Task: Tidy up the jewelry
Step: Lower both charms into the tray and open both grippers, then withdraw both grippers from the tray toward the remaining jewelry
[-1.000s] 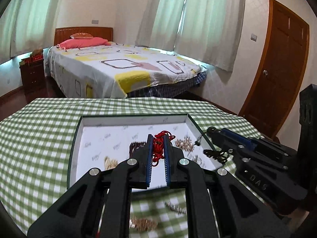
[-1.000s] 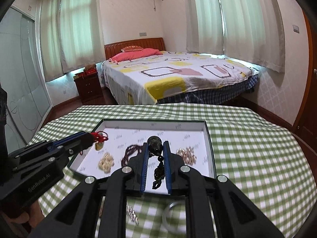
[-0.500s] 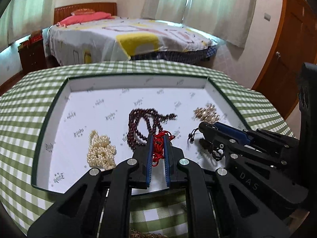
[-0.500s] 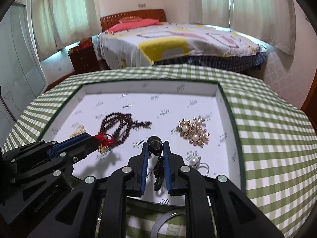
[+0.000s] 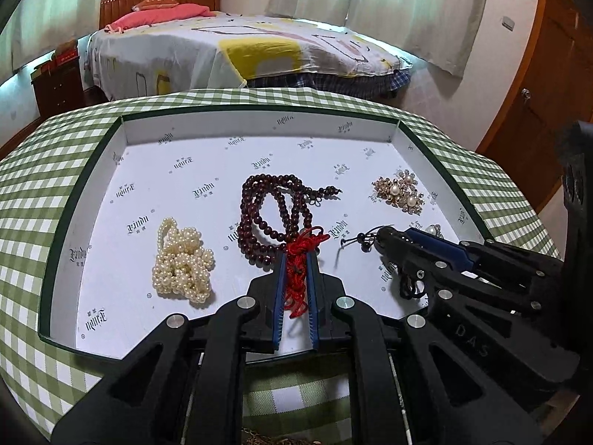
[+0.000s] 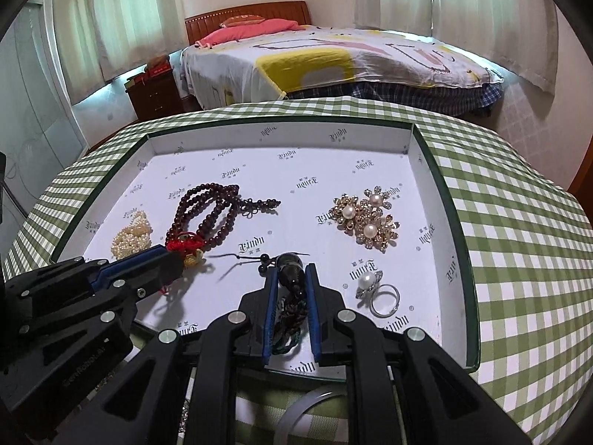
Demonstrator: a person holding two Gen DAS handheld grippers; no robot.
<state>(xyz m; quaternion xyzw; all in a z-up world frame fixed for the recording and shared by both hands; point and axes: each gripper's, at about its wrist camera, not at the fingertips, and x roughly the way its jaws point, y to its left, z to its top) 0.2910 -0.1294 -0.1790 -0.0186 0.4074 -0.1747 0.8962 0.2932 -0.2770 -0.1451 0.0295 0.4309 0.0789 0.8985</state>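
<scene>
A white-lined tray (image 5: 111, 155) (image 6: 437, 200) sits on the green checked table. My left gripper (image 5: 296, 256) is shut on a red knotted cord charm (image 5: 302, 248), low over the tray's front middle, next to a dark red bead necklace (image 5: 274, 207) (image 6: 207, 211). My right gripper (image 6: 291, 270) is shut on a dark bead pendant with a braided cord (image 6: 291, 274), low over the tray's front. In the tray lie a pearl strand (image 5: 181, 259) (image 6: 133, 235), gold pearl brooches (image 5: 400, 193) (image 6: 365, 218) and a pearl ring (image 6: 376, 289).
A clear bangle (image 6: 307, 408) lies on the checked cloth in front of the tray, and a gold chain (image 5: 259, 435) shows below my left gripper. A bed (image 5: 241, 48), a wooden door (image 5: 548, 85) and curtains stand behind the table.
Both grippers have come down and forward over the tray with their pieces still held. The tray now fills both views and the items in it look closer.
</scene>
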